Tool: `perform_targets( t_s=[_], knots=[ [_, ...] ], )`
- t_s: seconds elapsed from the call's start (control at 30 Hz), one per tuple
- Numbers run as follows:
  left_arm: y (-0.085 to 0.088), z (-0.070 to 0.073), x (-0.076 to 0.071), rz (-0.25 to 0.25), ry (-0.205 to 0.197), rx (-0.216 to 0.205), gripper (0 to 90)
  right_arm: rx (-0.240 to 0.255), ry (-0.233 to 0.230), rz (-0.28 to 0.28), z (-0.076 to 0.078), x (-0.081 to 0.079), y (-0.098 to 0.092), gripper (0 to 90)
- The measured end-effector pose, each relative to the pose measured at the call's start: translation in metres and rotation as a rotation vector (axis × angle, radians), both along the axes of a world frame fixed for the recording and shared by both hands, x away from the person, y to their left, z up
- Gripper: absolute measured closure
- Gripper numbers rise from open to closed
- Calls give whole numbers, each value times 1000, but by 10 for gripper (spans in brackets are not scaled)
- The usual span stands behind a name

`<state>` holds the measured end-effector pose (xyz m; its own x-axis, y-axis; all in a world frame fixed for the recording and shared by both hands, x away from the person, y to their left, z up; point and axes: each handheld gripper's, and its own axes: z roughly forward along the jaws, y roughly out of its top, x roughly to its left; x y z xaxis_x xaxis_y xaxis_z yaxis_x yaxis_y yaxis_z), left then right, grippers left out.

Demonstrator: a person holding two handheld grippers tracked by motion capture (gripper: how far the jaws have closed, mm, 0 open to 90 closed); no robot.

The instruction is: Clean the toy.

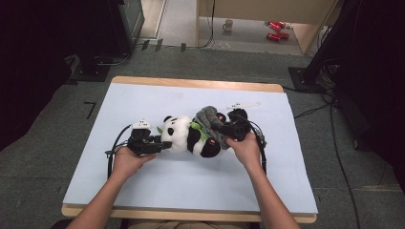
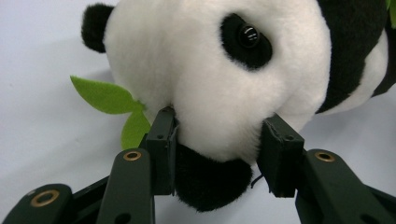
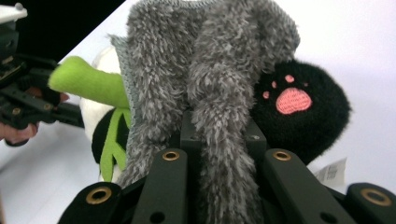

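A black-and-white panda plush [image 1: 184,136] lies on its side in the middle of the pale blue table top [image 1: 191,186]. My left gripper [image 1: 161,144] is shut on its head: in the left gripper view the jaws [image 2: 219,135] press into the white snout [image 2: 210,60] from both sides, beside a green felt leaf [image 2: 105,95]. A grey fuzzy cloth [image 1: 207,121] is draped over the panda's body. My right gripper [image 1: 225,130] is shut on a fold of that cloth [image 3: 205,60]; its jaws [image 3: 222,137] hold it next to a black paw with a pink pad [image 3: 299,107].
The table has a wooden rim [image 1: 191,83] and stands on grey carpet. Black equipment stands [image 1: 95,62] and cables [image 1: 334,143] flank it at both sides. A mug [image 1: 228,25] and red cans [image 1: 276,29] lie on the floor far behind.
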<state>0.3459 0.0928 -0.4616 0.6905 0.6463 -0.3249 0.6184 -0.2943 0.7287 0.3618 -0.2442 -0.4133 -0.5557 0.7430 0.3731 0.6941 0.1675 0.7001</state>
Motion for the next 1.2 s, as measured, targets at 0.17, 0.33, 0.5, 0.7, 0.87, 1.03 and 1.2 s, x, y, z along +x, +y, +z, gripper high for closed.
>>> perform_targets(
  t_s=[0.17,0.33,0.5,0.7,0.87,1.03,1.2],
  knots=[
    [-1,-1,-1,5,-13,0,547,8,3,10,-7,0,-5,779],
    [0,-2,1,17,12,-12,549,-34,-12,18,-7,-3,-6,789],
    [1,-2,2,15,22,-18,548,-14,3,1,-13,-8,-15,793],
    [1,-1,5,14,25,-26,545,-7,10,-27,-19,-12,-25,790],
    [1,1,11,19,56,-43,544,6,48,-59,-29,-16,-39,790],
    [3,3,16,19,73,-69,549,22,123,-82,-31,-15,-56,795],
    [3,3,20,22,78,-84,559,-38,116,-121,-17,-19,-60,795]
  ],
)
